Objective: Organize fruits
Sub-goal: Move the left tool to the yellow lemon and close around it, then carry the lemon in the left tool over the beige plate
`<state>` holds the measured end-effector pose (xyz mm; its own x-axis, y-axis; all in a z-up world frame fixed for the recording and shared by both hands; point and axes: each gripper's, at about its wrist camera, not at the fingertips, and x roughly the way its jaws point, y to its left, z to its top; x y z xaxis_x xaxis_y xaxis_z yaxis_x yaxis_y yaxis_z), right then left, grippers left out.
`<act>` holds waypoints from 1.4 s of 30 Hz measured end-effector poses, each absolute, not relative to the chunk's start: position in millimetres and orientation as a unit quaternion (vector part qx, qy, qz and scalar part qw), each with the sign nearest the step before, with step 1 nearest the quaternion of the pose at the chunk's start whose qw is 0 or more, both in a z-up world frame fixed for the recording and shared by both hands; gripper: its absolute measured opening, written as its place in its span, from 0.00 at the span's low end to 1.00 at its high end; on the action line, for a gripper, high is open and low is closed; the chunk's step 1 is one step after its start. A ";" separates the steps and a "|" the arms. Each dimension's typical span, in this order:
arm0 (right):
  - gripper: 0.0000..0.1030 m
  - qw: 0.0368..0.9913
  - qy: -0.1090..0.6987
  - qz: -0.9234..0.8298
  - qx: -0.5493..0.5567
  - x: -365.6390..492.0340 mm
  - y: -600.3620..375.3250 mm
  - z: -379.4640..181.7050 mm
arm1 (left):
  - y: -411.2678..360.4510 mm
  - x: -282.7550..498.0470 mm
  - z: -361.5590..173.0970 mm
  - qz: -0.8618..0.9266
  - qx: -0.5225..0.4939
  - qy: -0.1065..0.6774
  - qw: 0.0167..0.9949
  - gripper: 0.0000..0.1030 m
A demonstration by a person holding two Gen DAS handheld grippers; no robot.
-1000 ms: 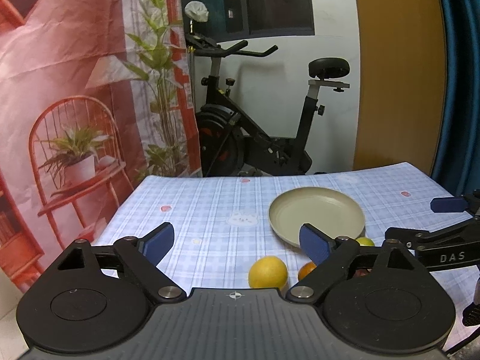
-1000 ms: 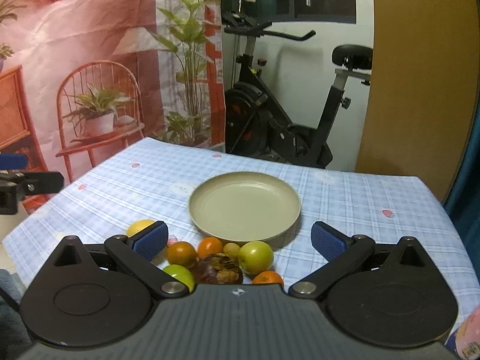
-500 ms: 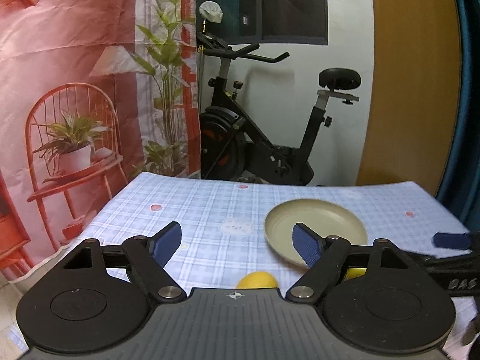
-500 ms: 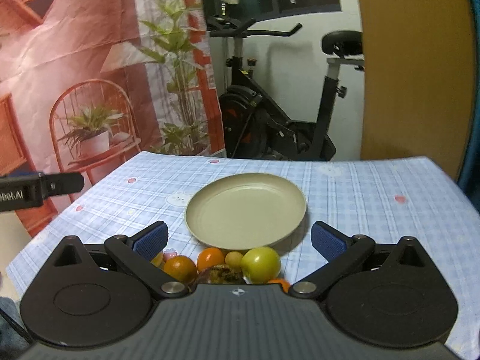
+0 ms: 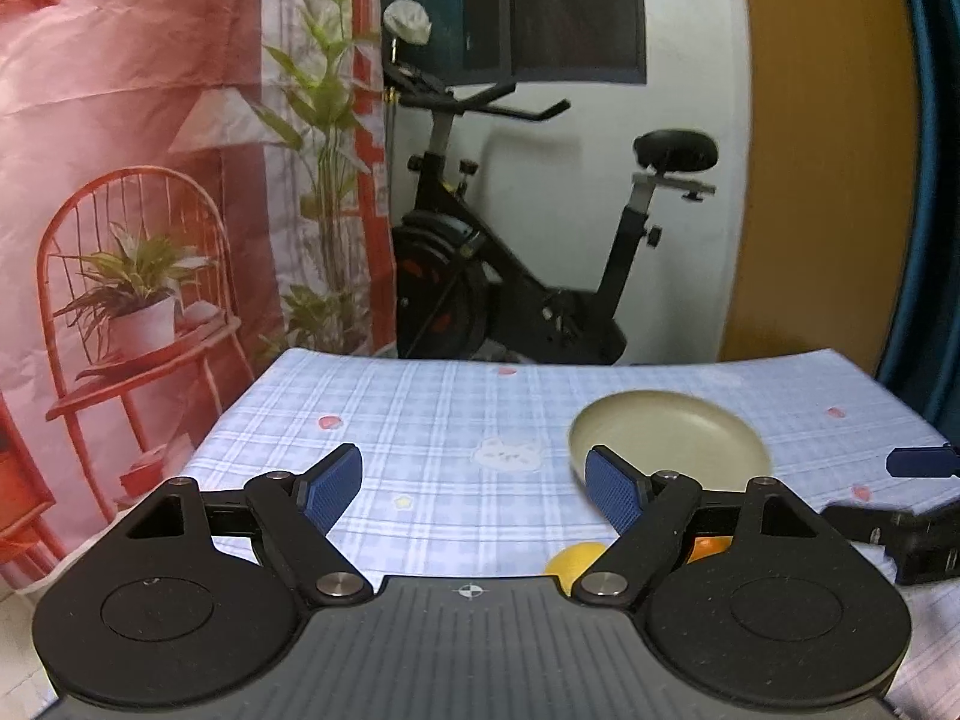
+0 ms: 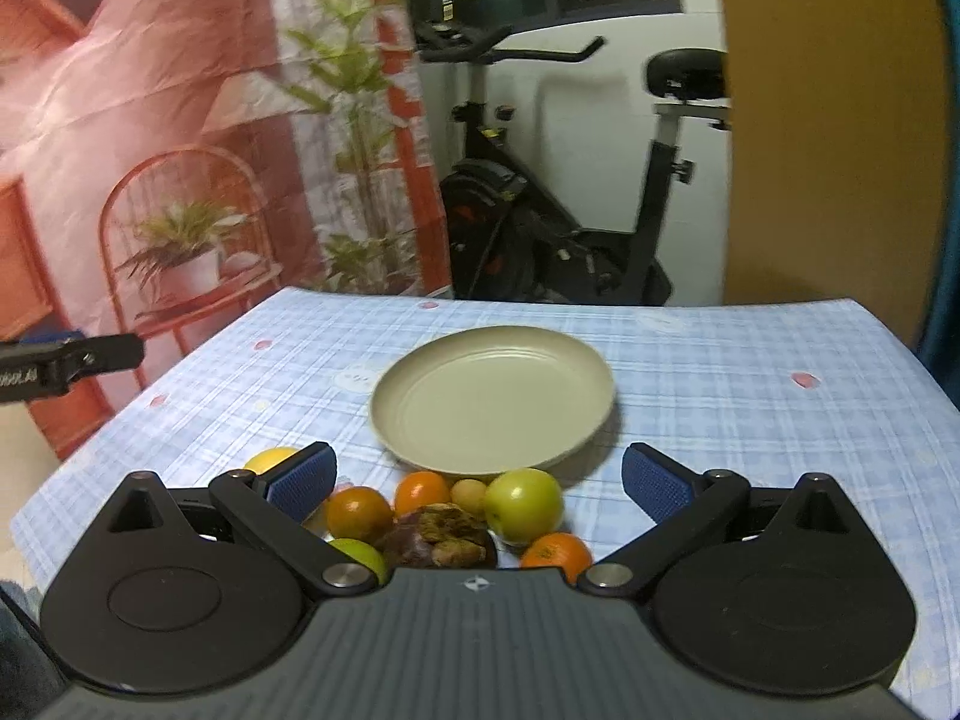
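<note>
An empty beige plate (image 6: 492, 402) sits mid-table on the blue checked cloth. In front of it lies a cluster of fruit: a green apple (image 6: 523, 504), oranges (image 6: 359, 510) (image 6: 555, 552), a dark mangosteen (image 6: 438, 534), a lime (image 6: 360, 555) and a yellow lemon (image 6: 270, 459). My right gripper (image 6: 477, 480) hovers open just above and behind this cluster, touching none of it. My left gripper (image 5: 474, 480) is open over bare cloth, left of the plate (image 5: 669, 438). Its body mostly hides the lemon (image 5: 579, 558) and an orange (image 5: 708, 546).
An exercise bike (image 5: 510, 276) stands beyond the table's far edge. A red printed backdrop (image 5: 150, 180) hangs at the left and a wooden panel (image 5: 822, 180) at the right. One finger of the left gripper (image 6: 72, 354) juts in past the table's left edge.
In the left wrist view the fruit has slid down behind the gripper body, the plate now sits by the right finger, and the jaws stand slightly narrower. The right view has barely shifted.
</note>
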<state>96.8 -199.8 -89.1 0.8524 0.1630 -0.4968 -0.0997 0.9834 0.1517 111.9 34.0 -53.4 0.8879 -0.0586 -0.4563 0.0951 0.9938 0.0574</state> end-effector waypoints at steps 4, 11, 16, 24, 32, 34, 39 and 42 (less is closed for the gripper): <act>1.00 0.953 0.281 0.108 0.003 111.4 -175.3 -98.4 | 42.8 124.3 -56.5 -0.032 0.046 0.247 0.967 0.88; 1.00 0.935 0.303 0.178 -0.050 138.8 -137.7 -108.2 | 60.4 146.7 -73.0 -0.052 0.025 0.285 0.957 0.88; 0.99 0.925 0.315 0.204 -0.058 158.8 -120.5 -112.6 | 69.5 156.5 -86.2 -0.071 -0.016 0.287 0.955 0.87; 0.87 0.905 0.352 0.226 -0.073 178.9 -97.9 -122.4 | 64.1 180.0 -105.6 -0.106 -0.020 0.340 0.934 0.81; 0.65 0.877 0.382 0.270 -0.109 195.7 -76.4 -134.7 | 61.7 190.1 -130.0 -0.180 -0.071 0.365 0.911 0.77; 0.65 0.873 0.387 0.277 -0.110 198.2 -75.7 -137.8 | 59.9 194.2 -136.2 -0.188 -0.072 0.369 0.907 0.75; 0.64 0.865 0.400 0.288 -0.095 205.0 -71.7 -142.8 | 58.2 199.7 -148.8 -0.206 -0.089 0.386 0.895 0.64; 0.65 0.859 0.411 0.293 -0.086 208.4 -70.0 -146.4 | 58.6 198.7 -154.5 -0.216 -0.099 0.398 0.886 0.64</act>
